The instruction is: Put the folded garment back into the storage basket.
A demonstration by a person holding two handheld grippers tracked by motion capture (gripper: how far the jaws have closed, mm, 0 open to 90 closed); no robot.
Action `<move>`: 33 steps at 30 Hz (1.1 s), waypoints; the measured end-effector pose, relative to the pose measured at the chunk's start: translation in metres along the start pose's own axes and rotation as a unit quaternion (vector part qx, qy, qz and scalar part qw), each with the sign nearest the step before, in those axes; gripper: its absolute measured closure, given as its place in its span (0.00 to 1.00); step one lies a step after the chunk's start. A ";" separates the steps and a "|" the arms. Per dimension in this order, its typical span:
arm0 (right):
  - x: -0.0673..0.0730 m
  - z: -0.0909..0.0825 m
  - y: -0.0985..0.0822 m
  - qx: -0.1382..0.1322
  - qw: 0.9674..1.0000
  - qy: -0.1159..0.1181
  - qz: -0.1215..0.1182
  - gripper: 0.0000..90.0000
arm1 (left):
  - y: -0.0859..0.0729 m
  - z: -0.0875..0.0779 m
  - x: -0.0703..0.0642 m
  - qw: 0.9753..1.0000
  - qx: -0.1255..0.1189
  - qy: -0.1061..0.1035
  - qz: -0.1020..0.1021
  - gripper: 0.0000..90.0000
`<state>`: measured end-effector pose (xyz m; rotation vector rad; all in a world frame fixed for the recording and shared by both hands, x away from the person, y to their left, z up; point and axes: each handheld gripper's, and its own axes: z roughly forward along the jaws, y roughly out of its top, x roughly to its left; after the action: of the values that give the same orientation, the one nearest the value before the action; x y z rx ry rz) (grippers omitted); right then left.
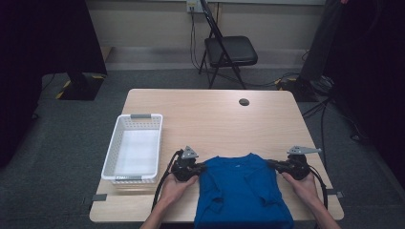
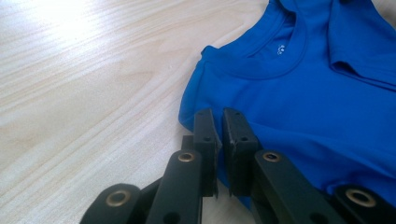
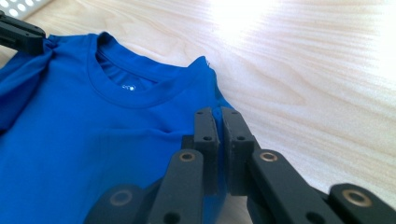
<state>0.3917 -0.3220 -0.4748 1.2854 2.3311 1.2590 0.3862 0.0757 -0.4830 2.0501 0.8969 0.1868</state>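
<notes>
Basket (image 1: 133,148) left of shirt (image 1: 241,191)

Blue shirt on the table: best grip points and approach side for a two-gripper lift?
Probably the two shoulder edges beside the collar. The blue shirt lies flat, collar away from the person, so thin fabric edges face outward: come in low from each side. The left gripper and right gripper already sit there, jaws nearly closed on fabric.

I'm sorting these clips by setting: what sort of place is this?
Probably a lab or studio set up for recording, not a home: a lone wooden table on grey carpet, dark curtains at both sides, a folding chair by wall sockets, and cables on the floor.
</notes>
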 end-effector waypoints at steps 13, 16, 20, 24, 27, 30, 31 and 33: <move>0.003 -0.011 0.008 -0.031 0.999 0.014 -0.001 0.96 | 0.004 -0.016 0.001 1.000 -0.028 -0.013 -0.003 0.95; 0.005 -0.012 0.011 -0.034 0.999 0.016 -0.004 0.96 | 0.004 -0.020 0.001 1.000 -0.029 -0.010 -0.008 0.95; 0.008 -0.015 0.015 -0.043 0.999 0.022 -0.005 0.96 | 0.006 -0.028 -0.003 0.999 -0.039 -0.014 -0.006 0.95; 0.010 -0.020 0.020 -0.054 0.998 0.028 -0.008 0.96 | 0.009 -0.031 -0.004 0.999 -0.046 -0.019 -0.004 0.95; 0.011 -0.023 0.023 -0.060 0.998 0.032 -0.009 0.96 | 0.011 -0.033 -0.003 0.998 -0.051 -0.020 0.001 0.95; 0.012 -0.026 0.025 -0.066 0.997 0.033 -0.011 0.96 | 0.012 -0.036 -0.001 0.998 -0.061 -0.022 0.000 0.95; 0.012 -0.027 0.026 -0.069 0.997 0.035 -0.010 0.96 | 0.013 -0.037 0.000 0.998 -0.064 -0.022 -0.001 0.95; 0.012 -0.029 0.027 -0.072 0.997 0.036 -0.010 0.96 | 0.014 -0.038 0.001 0.997 -0.070 -0.022 -0.002 0.95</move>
<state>0.3853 -0.3223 -0.4339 1.1869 2.2471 1.4613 0.3779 0.0968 -0.4489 1.9151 0.8367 0.1960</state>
